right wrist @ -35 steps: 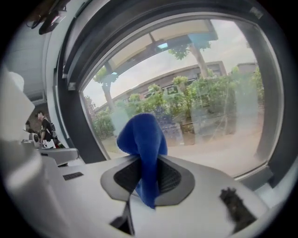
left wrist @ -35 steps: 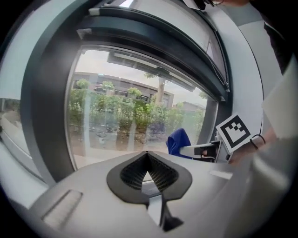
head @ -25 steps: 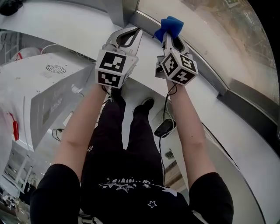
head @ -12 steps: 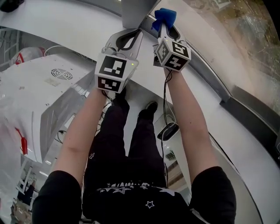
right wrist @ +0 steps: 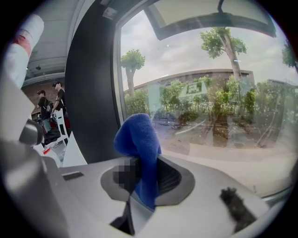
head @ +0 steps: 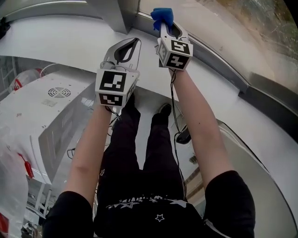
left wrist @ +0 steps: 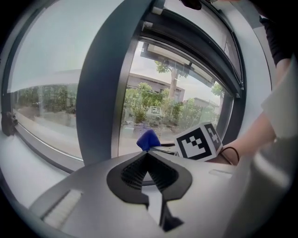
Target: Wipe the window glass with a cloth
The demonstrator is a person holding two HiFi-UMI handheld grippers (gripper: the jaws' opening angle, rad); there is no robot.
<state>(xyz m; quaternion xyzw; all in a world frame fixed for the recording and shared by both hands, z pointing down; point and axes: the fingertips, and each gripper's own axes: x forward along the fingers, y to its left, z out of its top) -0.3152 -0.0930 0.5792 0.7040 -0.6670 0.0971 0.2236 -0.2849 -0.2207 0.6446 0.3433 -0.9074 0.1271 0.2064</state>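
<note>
- Maybe the blue cloth slips out. It is pinched tight in the right tool, but rubbing the window glass could tug it loose.
- Both arms reach straight out — the cloth sits near the glass's bottom corner, by the gray post.
- The left tool is closed on nothing.

cloth: lower end hidden between right gripper jaws | window glass: cut off at top, right edges
</note>
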